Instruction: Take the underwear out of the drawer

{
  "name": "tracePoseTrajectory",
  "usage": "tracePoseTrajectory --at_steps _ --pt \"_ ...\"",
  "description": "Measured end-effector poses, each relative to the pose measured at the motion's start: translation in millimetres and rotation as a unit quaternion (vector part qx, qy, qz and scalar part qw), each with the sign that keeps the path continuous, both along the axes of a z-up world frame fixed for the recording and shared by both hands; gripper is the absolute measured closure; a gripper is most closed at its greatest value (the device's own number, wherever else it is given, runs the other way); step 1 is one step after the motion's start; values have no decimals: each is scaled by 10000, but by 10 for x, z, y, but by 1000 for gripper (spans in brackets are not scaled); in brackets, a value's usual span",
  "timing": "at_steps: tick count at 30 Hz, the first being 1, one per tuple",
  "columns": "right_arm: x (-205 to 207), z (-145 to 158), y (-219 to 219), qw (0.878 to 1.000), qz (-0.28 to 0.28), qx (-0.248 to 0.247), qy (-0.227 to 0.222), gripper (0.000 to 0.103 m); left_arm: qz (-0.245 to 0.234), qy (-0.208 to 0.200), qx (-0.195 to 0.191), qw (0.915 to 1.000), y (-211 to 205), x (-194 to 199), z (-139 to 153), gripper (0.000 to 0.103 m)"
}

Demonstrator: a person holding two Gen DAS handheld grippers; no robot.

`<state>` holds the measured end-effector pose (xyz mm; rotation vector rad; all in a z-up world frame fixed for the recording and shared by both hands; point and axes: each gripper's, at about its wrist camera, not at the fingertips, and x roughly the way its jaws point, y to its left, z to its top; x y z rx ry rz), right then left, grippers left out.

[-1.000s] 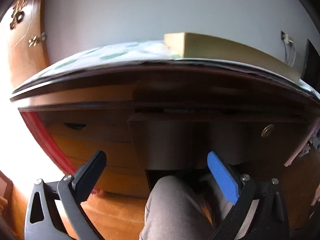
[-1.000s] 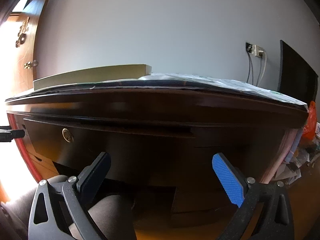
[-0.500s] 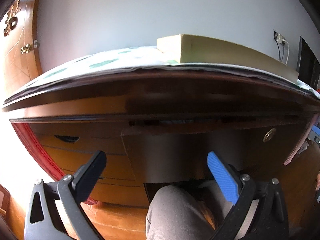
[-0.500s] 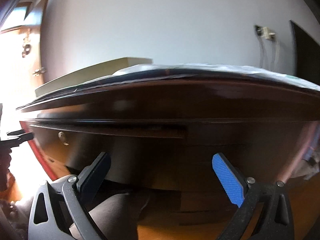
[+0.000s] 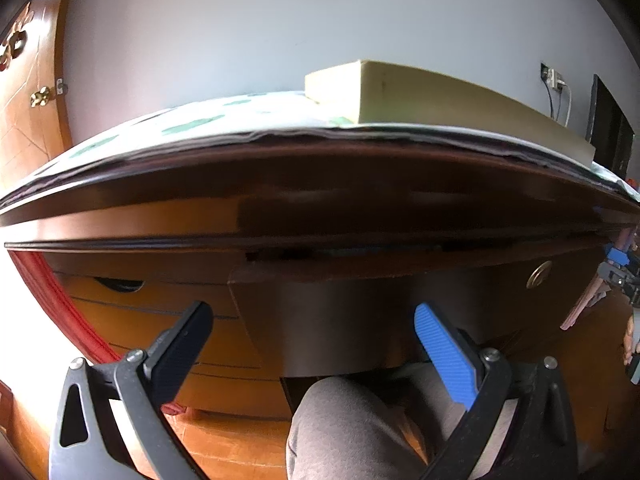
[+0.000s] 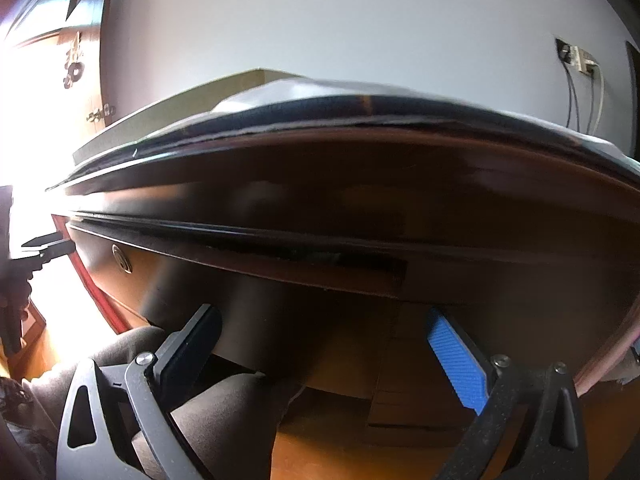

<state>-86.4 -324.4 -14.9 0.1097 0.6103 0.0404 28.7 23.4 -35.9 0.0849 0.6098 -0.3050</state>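
The desk's dark wooden centre drawer [image 5: 360, 304] has a brass lock [image 5: 539, 274] and stands slightly ajar, with a thin dark gap [image 5: 360, 250] along its top. No underwear shows, and what lies inside the drawer is hidden. My left gripper [image 5: 312, 344] hangs open in front of the drawer face, nothing between its fingers. My right gripper [image 6: 324, 356] is open too, low before the same drawer [image 6: 240, 288], right of its lock [image 6: 122, 264]. Each gripper appears at the edge of the other's view.
A person's grey-trousered knee [image 5: 340, 432] sits under the drawer. A pale foam slab [image 5: 440, 100] lies on the desk's patterned cover [image 5: 192, 128]. Side drawers [image 5: 160, 312] are at the left. On the right wall are a socket with cables [image 5: 554, 80] and a dark screen [image 5: 608, 136].
Both grippers have come closer to the desk front. The right view has swung left, so the drawer's gap now sits at its centre. Both stay open.
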Motion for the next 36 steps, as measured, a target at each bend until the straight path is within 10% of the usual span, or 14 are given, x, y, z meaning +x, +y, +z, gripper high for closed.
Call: tracePoseTrajectory --at_steps 36 --pt "564 -36 -150 9970 713 208 196 1 -690 415 124 9967 -49 317 18 0"
